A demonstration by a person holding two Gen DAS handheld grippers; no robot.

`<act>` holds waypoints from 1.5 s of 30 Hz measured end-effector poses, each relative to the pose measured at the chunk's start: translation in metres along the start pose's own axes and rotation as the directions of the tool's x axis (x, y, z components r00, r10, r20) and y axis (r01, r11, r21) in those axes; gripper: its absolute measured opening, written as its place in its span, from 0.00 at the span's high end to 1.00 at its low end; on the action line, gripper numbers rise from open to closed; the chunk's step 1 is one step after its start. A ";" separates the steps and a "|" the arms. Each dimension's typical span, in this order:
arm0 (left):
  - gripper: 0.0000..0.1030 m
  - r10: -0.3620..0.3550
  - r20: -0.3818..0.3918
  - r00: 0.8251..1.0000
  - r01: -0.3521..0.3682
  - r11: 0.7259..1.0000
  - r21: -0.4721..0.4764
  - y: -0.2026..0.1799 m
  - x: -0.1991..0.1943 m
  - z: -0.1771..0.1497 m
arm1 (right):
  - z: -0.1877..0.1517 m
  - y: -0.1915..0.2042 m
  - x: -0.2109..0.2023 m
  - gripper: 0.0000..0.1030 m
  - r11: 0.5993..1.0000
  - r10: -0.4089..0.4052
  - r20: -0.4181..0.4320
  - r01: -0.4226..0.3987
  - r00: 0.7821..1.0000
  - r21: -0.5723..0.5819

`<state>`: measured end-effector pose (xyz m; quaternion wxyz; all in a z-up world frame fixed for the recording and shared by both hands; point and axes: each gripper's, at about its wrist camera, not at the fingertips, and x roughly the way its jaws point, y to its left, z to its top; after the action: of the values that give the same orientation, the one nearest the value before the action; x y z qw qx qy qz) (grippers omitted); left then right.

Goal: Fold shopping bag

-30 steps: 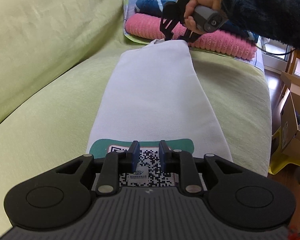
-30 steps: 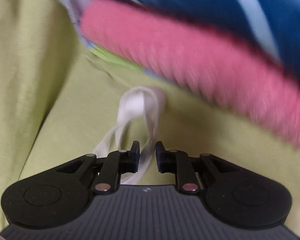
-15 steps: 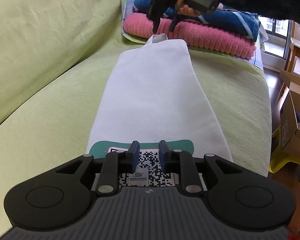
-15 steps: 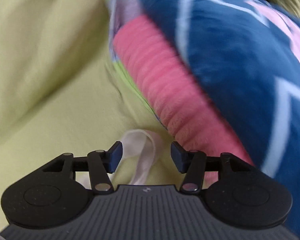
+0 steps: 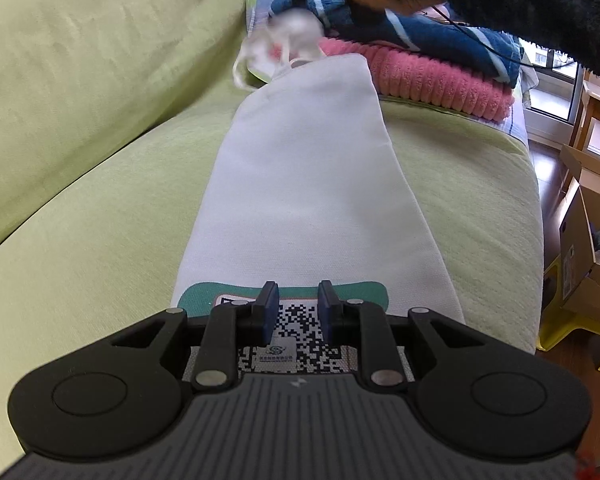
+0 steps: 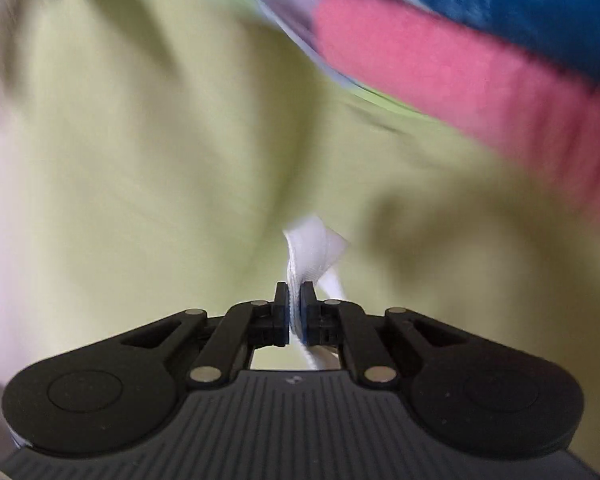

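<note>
Right tongs (image 6: 294, 307) now clamped — handles (image 6: 314, 246) lifted

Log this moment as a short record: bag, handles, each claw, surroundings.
bag: white bag flat along the green sofa, printed end nearest the left claw
handles: white straps lifted at the far end, blurred
left claw: open, over the QR print
right claw: shut on the straps
beyond: pink towel under blue towel

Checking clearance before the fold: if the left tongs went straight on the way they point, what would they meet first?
Probably the flat white fabric shopping bag itself; the left tongs already hover low over its printed end, though height is unclear.
</note>
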<state>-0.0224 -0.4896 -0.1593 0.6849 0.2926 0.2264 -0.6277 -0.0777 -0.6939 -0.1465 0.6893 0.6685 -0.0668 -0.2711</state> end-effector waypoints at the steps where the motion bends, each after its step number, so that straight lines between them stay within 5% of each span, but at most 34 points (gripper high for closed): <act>1: 0.76 0.002 0.001 1.000 -0.002 1.000 -0.001 0.000 0.000 0.000 | -0.002 -0.002 -0.006 0.94 0.990 0.115 0.059 -0.119 0.992 0.081; 4: 0.76 0.005 0.006 1.000 -0.005 1.000 -0.008 -0.001 0.000 -0.001 | -0.011 -0.010 -0.013 0.94 0.910 0.238 0.237 -0.302 0.942 0.285; 7: 0.76 0.005 0.006 1.000 -0.005 1.000 -0.009 -0.001 0.001 -0.001 | -0.025 -0.025 0.001 0.86 0.853 0.139 0.379 -0.305 0.915 0.424; 8: 0.76 0.008 0.005 1.000 -0.008 1.000 -0.005 -0.002 0.001 -0.001 | -0.026 -0.022 -0.001 0.78 0.892 0.015 0.418 -0.201 0.908 0.404; 9: 0.76 0.010 0.005 1.000 -0.010 1.000 -0.002 -0.003 0.001 -0.001 | -0.027 -0.019 -0.003 0.59 0.917 -0.105 0.458 -0.092 0.883 0.389; 10: 0.76 0.011 0.003 1.000 -0.011 1.000 0.002 -0.003 0.001 -0.001 | -0.025 -0.016 -0.005 0.52 0.931 -0.210 0.480 0.025 0.851 0.364; 12: 0.76 0.009 0.007 1.000 -0.009 1.000 0.002 -0.003 0.001 -0.001 | -0.013 -0.006 -0.012 0.52 0.937 -0.342 0.457 0.257 0.821 0.238; 14: 0.76 0.005 0.012 1.000 -0.005 1.000 -0.001 -0.001 0.002 -0.002 | -0.013 0.007 -0.019 0.52 0.935 -0.337 0.411 0.352 0.847 0.042; 16: 0.76 0.001 0.013 1.000 -0.001 1.000 -0.006 -0.001 0.002 -0.002 | -0.023 0.022 -0.023 0.56 0.842 -0.395 0.387 0.497 0.833 -0.211; 18: 0.76 0.007 0.012 1.000 -0.007 1.000 0.004 -0.002 0.002 -0.002 | -0.041 0.034 -0.021 0.69 0.649 -0.465 0.387 0.604 0.796 -0.463; 20: 0.76 0.010 0.015 1.000 -0.010 1.000 0.003 -0.003 0.002 -0.002 | -0.060 0.028 -0.020 0.83 0.493 -0.519 0.367 0.622 0.772 -0.608; 21: 0.76 0.009 0.017 1.000 -0.009 1.000 -0.002 -0.002 0.002 -0.003 | -0.065 0.019 -0.021 0.92 0.464 -0.543 0.349 0.619 0.764 -0.634; 22: 0.76 0.007 0.017 1.000 -0.007 1.000 -0.004 -0.002 0.002 -0.003 | -0.069 0.011 -0.023 0.93 0.451 -0.555 0.328 0.608 0.765 -0.654; 25: 0.76 0.007 0.014 1.000 -0.007 1.000 0.004 -0.003 0.003 -0.002 | -0.076 -0.003 -0.027 0.96 0.501 -0.469 0.272 0.507 0.840 -0.701; 29: 0.76 0.005 0.011 1.000 -0.005 1.000 0.005 -0.003 0.003 -0.001 | -0.068 -0.005 -0.007 0.97 0.468 -0.350 0.292 0.436 0.890 -0.769; 32: 0.76 0.007 0.013 1.000 -0.007 1.000 0.001 -0.004 0.003 -0.002 | -0.053 0.000 0.012 0.96 0.436 -0.367 0.335 0.478 0.868 -0.763; 45: 0.76 0.030 0.003 1.000 -0.030 0.999 0.013 -0.009 0.005 0.001 | -0.084 0.029 -0.035 0.90 0.242 -0.478 0.384 0.539 0.790 -0.807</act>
<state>-0.0310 -0.4943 -0.1632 0.6926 0.2999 0.2169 -0.6192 -0.0607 -0.6052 -0.1176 0.8038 0.1789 0.2851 -0.4905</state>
